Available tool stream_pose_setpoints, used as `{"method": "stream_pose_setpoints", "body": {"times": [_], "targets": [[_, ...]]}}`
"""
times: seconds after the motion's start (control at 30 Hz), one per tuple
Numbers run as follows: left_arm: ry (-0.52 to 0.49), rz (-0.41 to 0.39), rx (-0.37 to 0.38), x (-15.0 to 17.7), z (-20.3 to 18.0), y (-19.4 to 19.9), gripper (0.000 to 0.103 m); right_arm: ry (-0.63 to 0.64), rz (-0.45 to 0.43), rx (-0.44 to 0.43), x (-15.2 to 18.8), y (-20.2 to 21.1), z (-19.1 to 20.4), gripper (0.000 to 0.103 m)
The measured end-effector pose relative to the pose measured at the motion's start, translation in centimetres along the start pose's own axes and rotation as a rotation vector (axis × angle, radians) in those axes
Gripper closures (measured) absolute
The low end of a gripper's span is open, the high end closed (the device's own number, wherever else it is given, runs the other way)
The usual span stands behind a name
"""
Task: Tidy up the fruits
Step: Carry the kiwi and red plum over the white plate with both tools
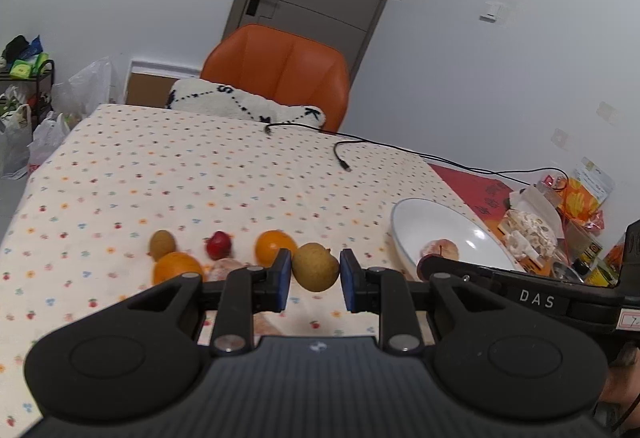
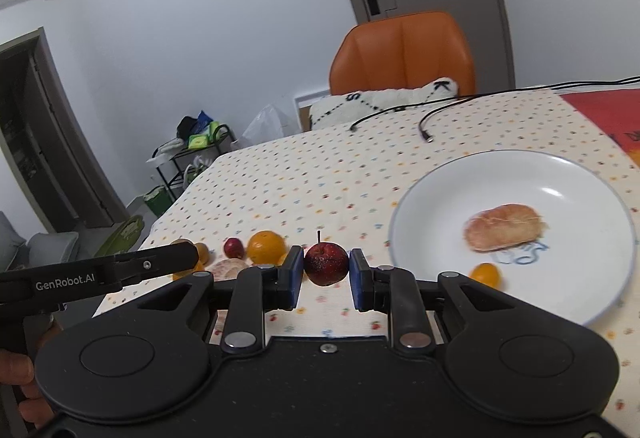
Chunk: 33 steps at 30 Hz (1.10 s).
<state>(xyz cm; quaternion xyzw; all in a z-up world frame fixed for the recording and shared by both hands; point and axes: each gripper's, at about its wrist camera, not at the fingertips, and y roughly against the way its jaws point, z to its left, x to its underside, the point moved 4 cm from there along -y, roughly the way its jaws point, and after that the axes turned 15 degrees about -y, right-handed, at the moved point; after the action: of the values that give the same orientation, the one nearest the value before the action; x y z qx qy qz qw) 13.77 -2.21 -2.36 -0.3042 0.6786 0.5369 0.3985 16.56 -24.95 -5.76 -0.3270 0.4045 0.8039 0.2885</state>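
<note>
Fruits: brown pear [image 1: 315, 267] gripped in left claw [image 1: 314, 280], red apple [image 2: 326, 264] in right claw [image 2: 325, 272].

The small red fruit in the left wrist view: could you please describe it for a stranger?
Left of the white plate on the dotted tablecloth, fruits form a row. The small red fruit sits between a brown fruit and an orange, the row's only red one.
</note>
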Motion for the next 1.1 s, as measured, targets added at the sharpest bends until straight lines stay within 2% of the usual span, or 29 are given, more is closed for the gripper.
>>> {"method": "stream_pose_setpoints", "body": {"times": [0.57, 0.83, 1.1], "targets": [[-0.059, -0.008, 0.094, -1.5, -4.9, -2.3, 0.079, -0.043, -0.088, 0.085, -1.5, 4.7, -4.5, 0.08], [-0.101, 0.007, 0.149, -2.3, -8.1, -4.4, 0.079, -0.097, -0.147, 0.139, -2.1, 7.8, -8.1, 0.08], [-0.129, 0.019, 0.183, -2.5, -10.9, -6.2, 0.079, -0.135, -0.172, 0.162, -2.5, 9.0, -10.7, 0.08]]}}
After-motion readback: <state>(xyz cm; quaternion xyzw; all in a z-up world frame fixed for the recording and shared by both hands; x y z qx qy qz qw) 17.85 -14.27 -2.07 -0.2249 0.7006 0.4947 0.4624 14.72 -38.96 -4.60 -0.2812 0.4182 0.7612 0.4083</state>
